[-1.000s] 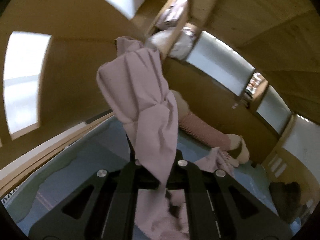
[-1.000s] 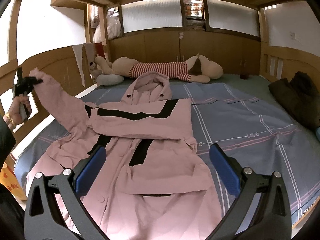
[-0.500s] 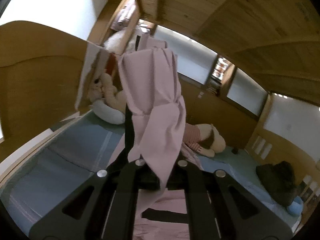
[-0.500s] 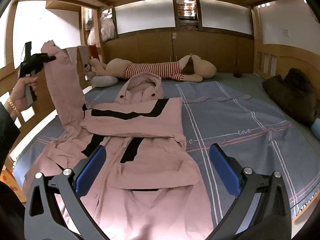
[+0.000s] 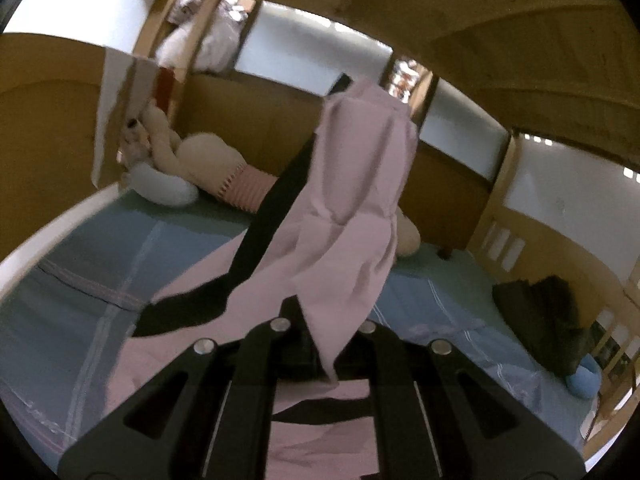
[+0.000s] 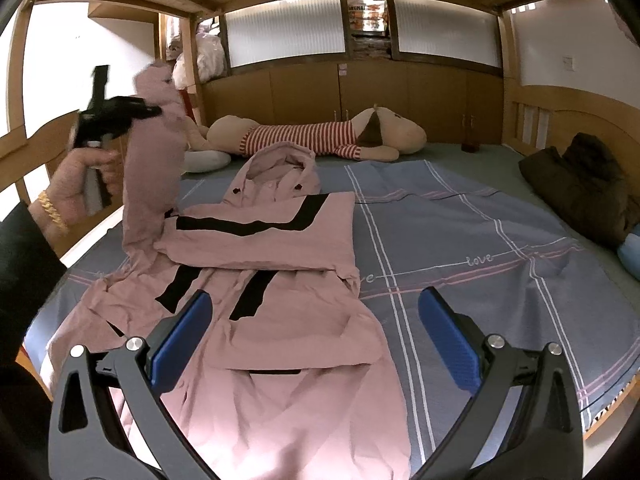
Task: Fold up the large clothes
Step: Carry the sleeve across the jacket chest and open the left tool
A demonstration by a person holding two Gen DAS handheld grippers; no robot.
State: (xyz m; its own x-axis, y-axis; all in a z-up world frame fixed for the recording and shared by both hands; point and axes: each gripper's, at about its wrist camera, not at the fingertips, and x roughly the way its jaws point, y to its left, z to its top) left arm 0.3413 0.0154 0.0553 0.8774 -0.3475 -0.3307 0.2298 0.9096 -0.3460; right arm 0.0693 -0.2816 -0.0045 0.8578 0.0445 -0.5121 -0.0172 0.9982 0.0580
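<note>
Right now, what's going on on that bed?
A person is folding a pink coat spread on the bed. The left claw is shut on one sleeve and holds it up in the air at the coat's side. The other sleeve is already folded across the chest. The right claw hangs open over the coat's lower half, holding nothing. A stuffed toy lies along the headboard.

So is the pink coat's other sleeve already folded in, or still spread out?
Folded in: that sleeve lies flat across the chest of the pink coat. The left gripper holds the near sleeve up off the bed.
</note>
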